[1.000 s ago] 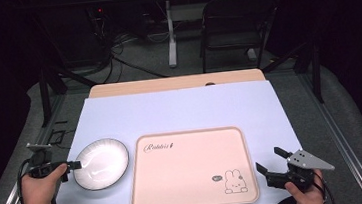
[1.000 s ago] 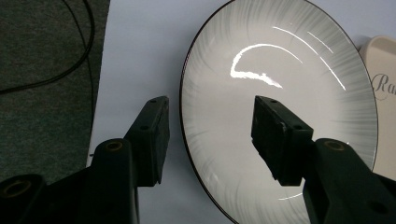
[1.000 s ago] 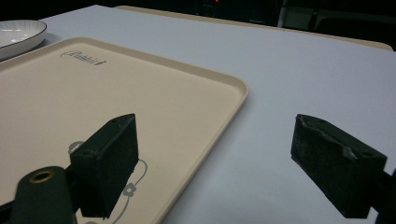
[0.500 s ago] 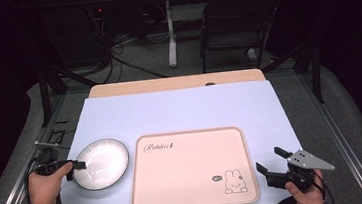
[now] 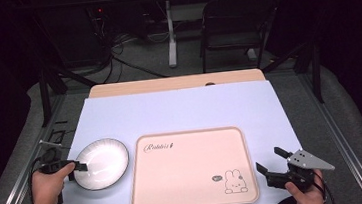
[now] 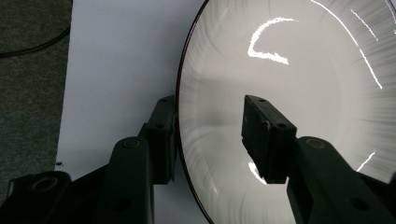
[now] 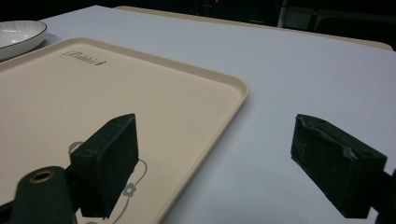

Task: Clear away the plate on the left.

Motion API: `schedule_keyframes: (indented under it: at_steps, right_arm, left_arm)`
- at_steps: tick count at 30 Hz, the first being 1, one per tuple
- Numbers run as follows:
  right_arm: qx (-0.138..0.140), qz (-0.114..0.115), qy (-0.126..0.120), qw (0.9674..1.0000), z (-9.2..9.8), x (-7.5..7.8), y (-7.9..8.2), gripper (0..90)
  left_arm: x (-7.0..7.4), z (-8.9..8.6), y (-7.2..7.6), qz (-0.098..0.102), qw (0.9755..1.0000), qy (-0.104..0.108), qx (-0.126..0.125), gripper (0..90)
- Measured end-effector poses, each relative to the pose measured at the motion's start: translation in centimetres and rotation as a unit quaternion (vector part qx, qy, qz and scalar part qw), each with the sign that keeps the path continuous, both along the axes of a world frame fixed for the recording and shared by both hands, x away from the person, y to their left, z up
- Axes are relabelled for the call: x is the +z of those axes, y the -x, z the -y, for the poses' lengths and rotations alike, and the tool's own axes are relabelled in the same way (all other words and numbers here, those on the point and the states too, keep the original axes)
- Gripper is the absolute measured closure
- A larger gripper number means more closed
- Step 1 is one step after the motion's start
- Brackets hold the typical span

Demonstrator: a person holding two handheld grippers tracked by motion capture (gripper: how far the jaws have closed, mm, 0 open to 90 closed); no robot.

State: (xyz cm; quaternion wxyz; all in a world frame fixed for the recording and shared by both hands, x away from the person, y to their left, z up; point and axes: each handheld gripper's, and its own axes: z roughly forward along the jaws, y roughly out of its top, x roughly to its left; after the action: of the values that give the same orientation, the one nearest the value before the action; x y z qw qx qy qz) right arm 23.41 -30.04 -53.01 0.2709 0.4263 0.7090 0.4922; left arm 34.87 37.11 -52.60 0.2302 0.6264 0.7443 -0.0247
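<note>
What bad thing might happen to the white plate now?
The left tool has just been closing, with the plate's rim between its jaws, but a gap still shows at the inner jaw. Lifted now, the glossy plate might slip out. It lies close beside the tray, so a low carry could knock the tray's raised edge.

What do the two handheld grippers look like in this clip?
Both are black, with two blocky flat-padded jaws on bolted arms. The right gripper carries a grey three-cornered plate on top. A thin black cable loops from the left gripper. No sleeves show.
</note>
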Motion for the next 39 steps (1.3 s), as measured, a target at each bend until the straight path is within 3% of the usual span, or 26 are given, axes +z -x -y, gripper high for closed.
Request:
schedule_keyframes:
  at_steps: [11,18,26,36,39]
  right_arm:
    - [0.002,0.001,0.002,1.0000,0.0,0.0,0.0,14.2]
    - [0.002,0.001,0.002,1.0000,0.0,0.0,0.0,14.3]
    - [0.003,0.002,0.004,1.0000,-0.1,0.0,0.0,14.3]
    - [0.003,0.002,0.003,1.0000,-0.1,0.0,0.0,14.3]
    - [0.003,0.001,0.002,1.0000,-0.1,0.0,0.0,14.3]
  left_arm:
    - [-0.6,-0.2,-0.3,-0.013,0.9997,0.019,0.011,59.9]
    - [-0.6,-0.6,-0.6,-0.029,0.9994,0.015,0.010,67.1]
    - [-0.7,-0.8,-0.7,-0.029,0.9993,0.023,0.010,69.9]
    - [-1.0,-1.7,-0.5,-0.026,0.9972,0.065,0.024,74.3]
    - [-1.1,-1.8,-0.5,-0.025,0.9970,0.068,0.025,74.9]
